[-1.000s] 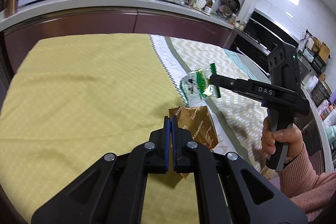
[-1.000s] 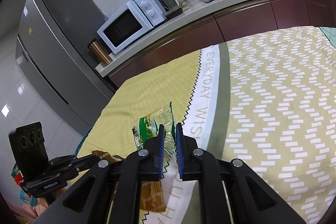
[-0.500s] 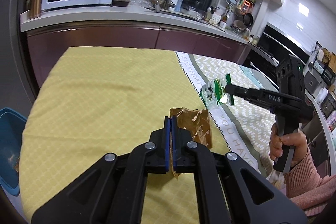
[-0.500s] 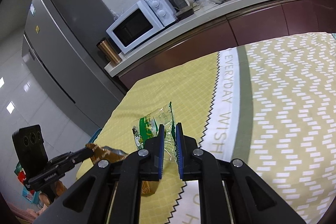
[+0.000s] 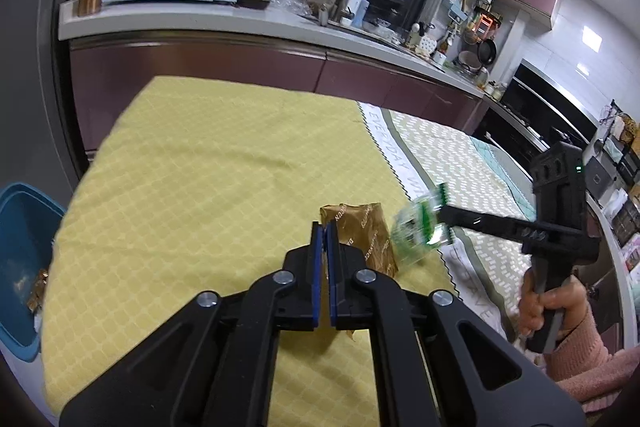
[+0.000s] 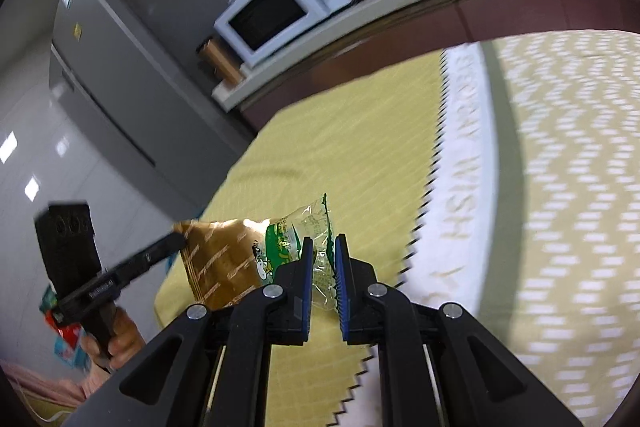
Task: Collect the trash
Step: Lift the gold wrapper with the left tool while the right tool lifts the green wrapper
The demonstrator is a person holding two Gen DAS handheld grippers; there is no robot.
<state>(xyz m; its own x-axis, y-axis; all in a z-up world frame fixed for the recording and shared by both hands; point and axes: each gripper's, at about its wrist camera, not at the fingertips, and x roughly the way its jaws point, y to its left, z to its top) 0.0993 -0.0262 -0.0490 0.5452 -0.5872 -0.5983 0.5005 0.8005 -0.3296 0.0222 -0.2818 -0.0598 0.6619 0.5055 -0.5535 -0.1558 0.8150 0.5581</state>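
The left gripper (image 5: 325,227) pinches a crinkled brown-gold foil wrapper (image 5: 366,237) between nearly closed, slightly opening jaws, holding it above the yellow checked tablecloth (image 5: 208,187). Beside it, the right gripper (image 6: 321,251) clamps a clear plastic wrapper with green print (image 6: 304,231). A blue plastic bin (image 5: 20,251) sits below the table's left edge.

Left claw (image 5: 325,227): black arms, blue pads, silver screws. Right claw (image 6: 322,247): the same, white lettering along its side. Sleeve (image 5: 588,359): pink knit.
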